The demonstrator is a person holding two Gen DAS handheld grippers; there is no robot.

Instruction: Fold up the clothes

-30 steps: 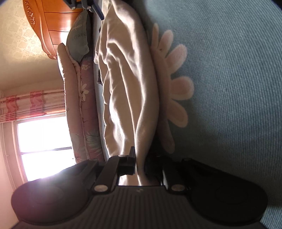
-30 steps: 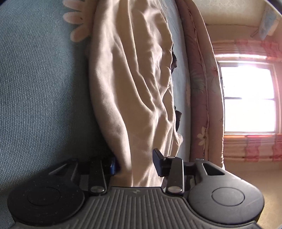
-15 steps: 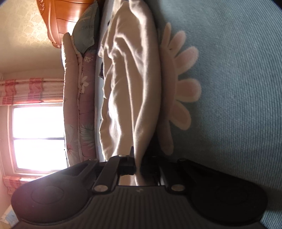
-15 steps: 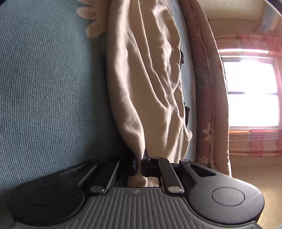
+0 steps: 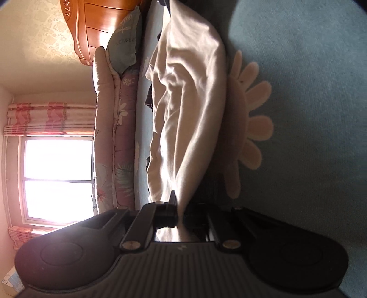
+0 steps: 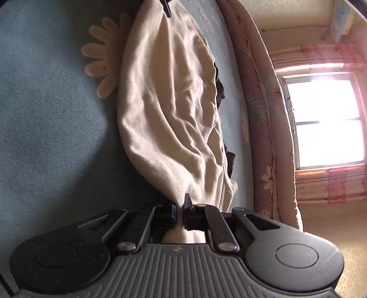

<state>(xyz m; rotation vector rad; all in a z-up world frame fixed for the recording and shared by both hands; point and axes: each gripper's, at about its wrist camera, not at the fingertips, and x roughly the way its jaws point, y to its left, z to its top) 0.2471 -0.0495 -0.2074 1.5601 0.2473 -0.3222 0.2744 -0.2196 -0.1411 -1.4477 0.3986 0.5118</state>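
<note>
A cream garment (image 5: 190,103) lies stretched in a long wrinkled band on the blue bedspread (image 5: 309,114). My left gripper (image 5: 181,213) is shut on one end of it, and the cloth bunches between the pads. In the right wrist view the same garment (image 6: 169,110) runs away from my right gripper (image 6: 180,211), which is shut on the opposite end. The pinched cloth rises off the bedspread (image 6: 45,114) at both ends. A dark fingertip of the other gripper (image 6: 166,8) shows at the garment's far end.
A cream flower patch (image 5: 254,126) on the bedspread sits beside the garment. A dark piece of clothing (image 6: 220,89) peeks from under its other side. Beyond lie a rolled floral quilt (image 5: 114,137), a pillow (image 5: 125,52), a wooden headboard (image 5: 96,25) and a bright window (image 6: 325,121).
The right gripper's jaws, open around the garment's edge a second ago, have shut on it. Both grippers have risen, lifting the garment's ends off the bedspread.
</note>
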